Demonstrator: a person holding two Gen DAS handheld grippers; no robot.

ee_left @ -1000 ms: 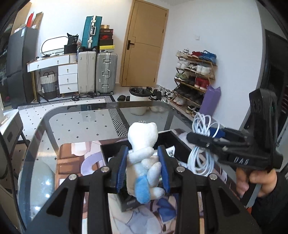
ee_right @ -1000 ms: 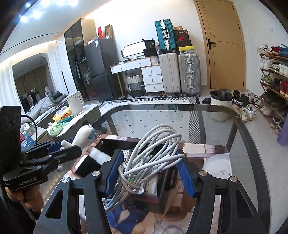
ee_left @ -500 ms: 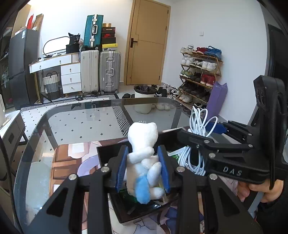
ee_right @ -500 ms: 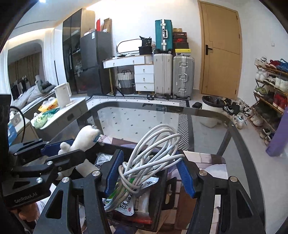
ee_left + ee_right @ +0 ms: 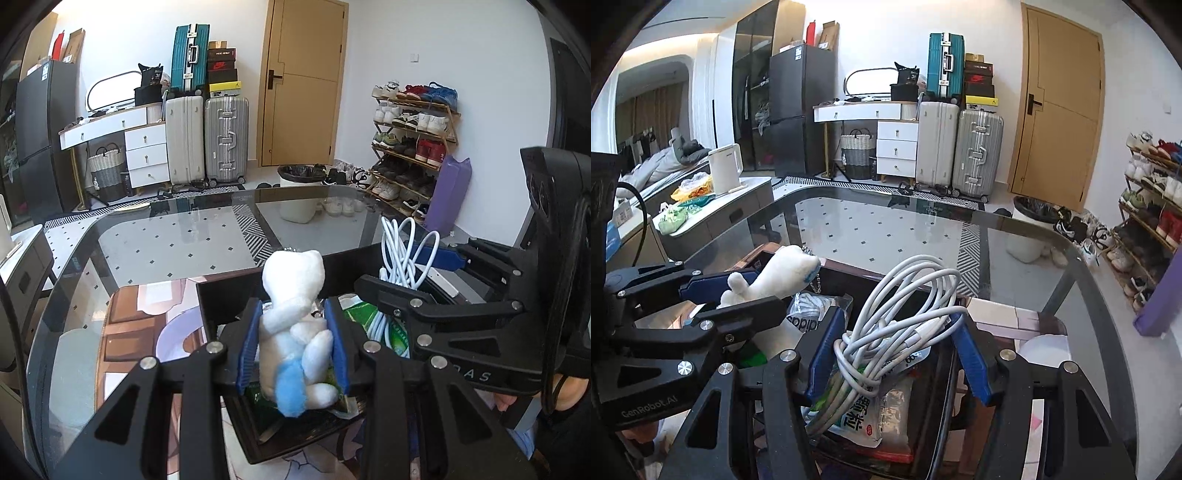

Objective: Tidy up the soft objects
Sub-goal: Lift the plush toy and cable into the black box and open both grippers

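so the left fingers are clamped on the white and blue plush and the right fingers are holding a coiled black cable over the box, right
Not quite: the cable is white, not black, as the right wrist view shows. The rest stands: the left gripper is clamped on the white and blue plush, and the right gripper holds the coiled cable over the black box.

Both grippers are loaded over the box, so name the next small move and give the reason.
Probably lower the left gripper a little and release: it holds the plush toy above the black box, over packets already inside, while the right gripper holds the white cable beside it.
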